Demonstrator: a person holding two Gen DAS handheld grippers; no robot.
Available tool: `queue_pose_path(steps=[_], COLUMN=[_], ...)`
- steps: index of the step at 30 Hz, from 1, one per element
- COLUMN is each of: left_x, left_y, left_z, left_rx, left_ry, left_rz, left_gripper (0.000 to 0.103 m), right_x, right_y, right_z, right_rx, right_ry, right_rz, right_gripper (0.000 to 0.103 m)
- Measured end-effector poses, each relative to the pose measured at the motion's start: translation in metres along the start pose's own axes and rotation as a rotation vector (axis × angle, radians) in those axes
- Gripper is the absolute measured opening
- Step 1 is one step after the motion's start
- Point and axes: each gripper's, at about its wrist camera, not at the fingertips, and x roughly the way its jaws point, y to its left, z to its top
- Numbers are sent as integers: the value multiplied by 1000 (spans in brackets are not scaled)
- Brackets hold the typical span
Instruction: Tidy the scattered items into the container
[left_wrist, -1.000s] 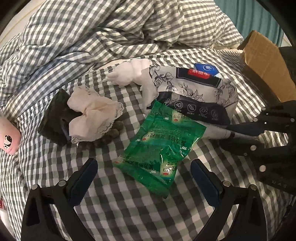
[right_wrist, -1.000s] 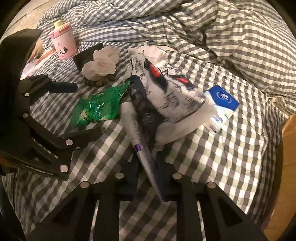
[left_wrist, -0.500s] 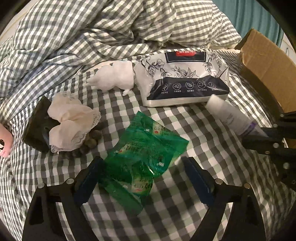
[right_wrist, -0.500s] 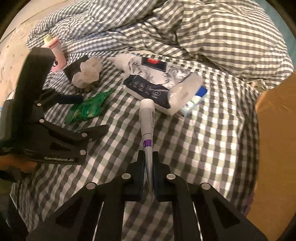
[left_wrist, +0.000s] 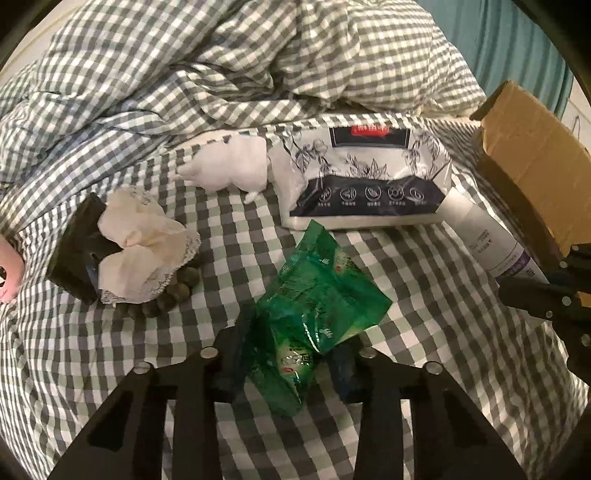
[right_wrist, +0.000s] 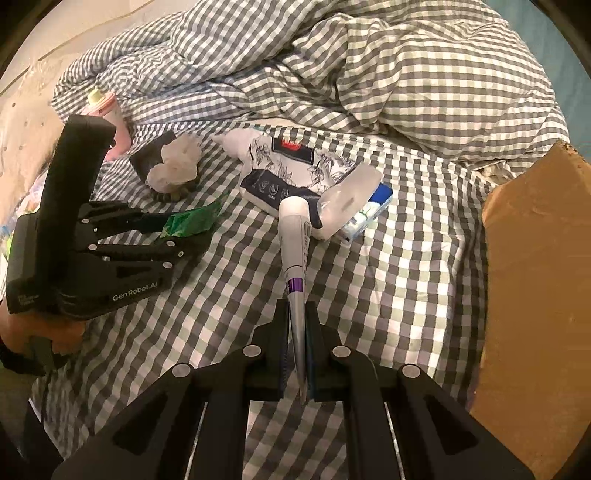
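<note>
My left gripper (left_wrist: 291, 354) is shut on a green snack packet (left_wrist: 314, 314), crumpled between the fingers just above the checked bedsheet; the packet also shows in the right wrist view (right_wrist: 192, 221). My right gripper (right_wrist: 297, 343) is shut on the flat end of a white tube with a purple band (right_wrist: 295, 251), held lifted and pointing forward; the tube also shows in the left wrist view (left_wrist: 487, 236). The cardboard box (right_wrist: 535, 295) stands at the right, also in the left wrist view (left_wrist: 532, 147).
A floral tissue pack (left_wrist: 369, 184) lies ahead, with a small blue and white pack (right_wrist: 369, 214) beside it. A crumpled white tissue (left_wrist: 229, 166), a lace cloth on a dark block with beads (left_wrist: 140, 251) and a pink bottle (right_wrist: 107, 110) lie left. A bunched duvet (left_wrist: 221, 55) fills the back.
My left gripper closed on the green packet and crumpled it. My right gripper lifted the tube off the sheet and drew back toward the box.
</note>
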Motion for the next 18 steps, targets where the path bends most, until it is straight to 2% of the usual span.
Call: queue_pose_path(steps=[11, 18], left_x=[-30, -71], left_y=[1, -4], left_z=[-2, -3], left_rx=[-35, -56], left_ry=[-48, -101], left_rz=[16, 25], left_gripper=[30, 30], right_x=[-31, -63], right_y=[0, 5], right_z=[0, -1], right_rx=[11, 15], right_ry=[-63, -118], right_rz=[-19, -25], right_gripper=[7, 7])
